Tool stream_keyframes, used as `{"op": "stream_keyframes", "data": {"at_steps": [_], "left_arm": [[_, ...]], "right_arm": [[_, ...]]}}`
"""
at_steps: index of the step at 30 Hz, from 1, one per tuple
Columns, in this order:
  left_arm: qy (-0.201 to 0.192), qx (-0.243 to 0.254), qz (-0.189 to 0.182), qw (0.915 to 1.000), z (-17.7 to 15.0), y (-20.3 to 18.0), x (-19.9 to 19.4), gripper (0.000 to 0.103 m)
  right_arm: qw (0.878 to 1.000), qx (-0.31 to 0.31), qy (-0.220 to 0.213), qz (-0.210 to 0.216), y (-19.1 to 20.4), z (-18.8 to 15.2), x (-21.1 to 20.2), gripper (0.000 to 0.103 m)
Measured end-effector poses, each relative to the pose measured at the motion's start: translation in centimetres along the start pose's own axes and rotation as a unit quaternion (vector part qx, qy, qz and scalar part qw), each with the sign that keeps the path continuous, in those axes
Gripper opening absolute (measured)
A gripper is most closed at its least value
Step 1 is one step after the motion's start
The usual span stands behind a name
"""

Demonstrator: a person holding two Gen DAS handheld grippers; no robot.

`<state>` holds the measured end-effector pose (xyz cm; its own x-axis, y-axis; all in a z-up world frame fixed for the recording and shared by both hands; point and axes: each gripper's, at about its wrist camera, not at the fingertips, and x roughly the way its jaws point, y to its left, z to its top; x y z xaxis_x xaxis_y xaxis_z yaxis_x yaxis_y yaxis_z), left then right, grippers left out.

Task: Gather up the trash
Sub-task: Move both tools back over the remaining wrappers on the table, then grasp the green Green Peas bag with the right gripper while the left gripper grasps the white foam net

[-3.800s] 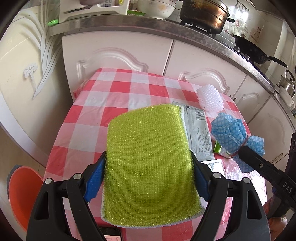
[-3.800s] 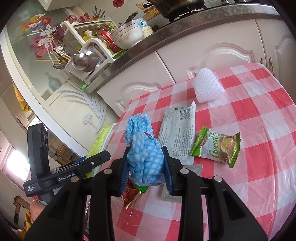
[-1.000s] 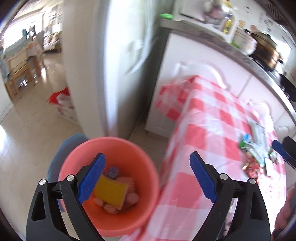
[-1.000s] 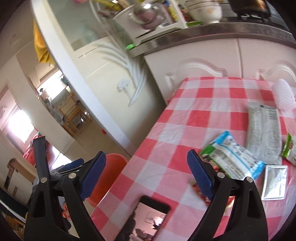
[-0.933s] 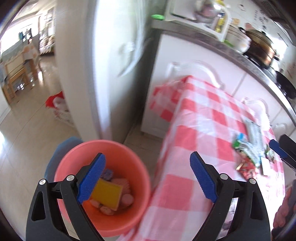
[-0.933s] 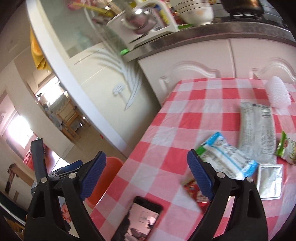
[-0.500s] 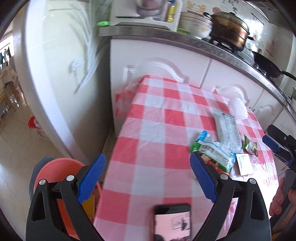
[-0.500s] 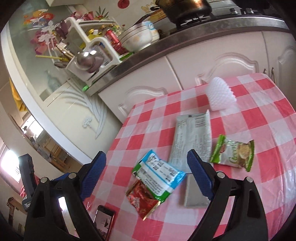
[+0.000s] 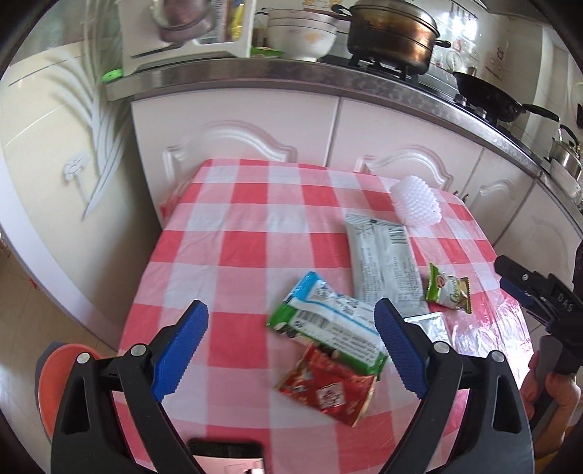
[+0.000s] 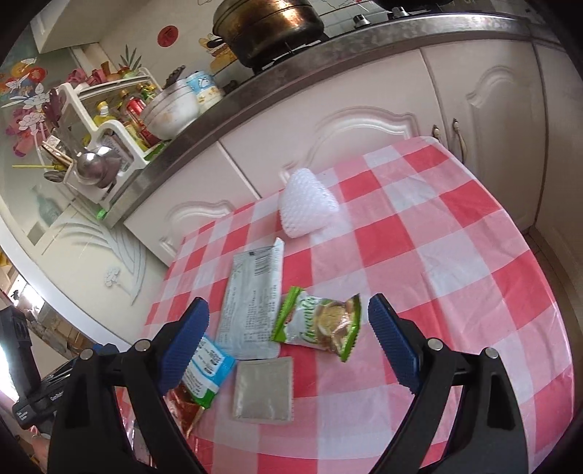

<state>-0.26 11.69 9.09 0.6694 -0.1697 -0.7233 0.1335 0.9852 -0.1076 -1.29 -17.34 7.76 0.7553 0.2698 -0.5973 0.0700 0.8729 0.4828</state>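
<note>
Left gripper [image 9: 290,341] jaws wide, empty, over green-blue wrapper [image 9: 326,323], right gripper [image 10: 288,337] jaws spread, empty, over green snack packet [image 10: 320,322], checkered table [image 10: 455,255]

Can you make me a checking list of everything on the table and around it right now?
Surface: red-and-white checked tablecloth, glossy.
Job's things: blue-green wrapper partly over red wrapper; long grey packet; small green snack bag; silver sachet; orange bin on the floor, beside the table.
Clutter: white foam net; phone at the near edge.
Grippers: left gripper and right gripper open, holding nothing.
Cables: nothing seen.
Surroundings: white cabinets, counter with pot, bowls, rack.
</note>
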Motion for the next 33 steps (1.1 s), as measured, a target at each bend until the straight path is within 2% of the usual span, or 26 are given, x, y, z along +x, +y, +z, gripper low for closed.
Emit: {"op": "stream_keyframes", "data": {"at_steps": [4, 9, 24, 28, 33], "left_arm": [[0.006, 0.015, -0.004, 0.9999, 0.3, -1.9, 1.0, 0.092], [0.005, 0.023, -0.009, 0.9997, 1.1, -3.4, 1.7, 0.092], [0.004, 0.027, -0.014, 0.9995, 2.5, -4.5, 3.3, 0.092], [0.004, 0.033, -0.019, 0.9993, 3.2, -5.2, 4.0, 0.092], [0.007, 0.041, -0.031, 0.9986, 4.4, -6.9, 5.3, 0.092]], "right_arm": [[0.999, -0.004, 0.019, -0.033, -1.1, -0.5, 1.3, 0.09], [0.996, -0.048, 0.047, -0.06, -0.4, -1.6, 3.6, 0.09], [0.978, -0.136, 0.091, -0.133, 2.0, -2.2, 8.6, 0.089], [0.976, -0.14, 0.085, -0.147, 1.7, -1.9, 8.7, 0.079], [0.978, -0.134, 0.08, -0.137, 1.0, -1.6, 8.2, 0.07]]}}
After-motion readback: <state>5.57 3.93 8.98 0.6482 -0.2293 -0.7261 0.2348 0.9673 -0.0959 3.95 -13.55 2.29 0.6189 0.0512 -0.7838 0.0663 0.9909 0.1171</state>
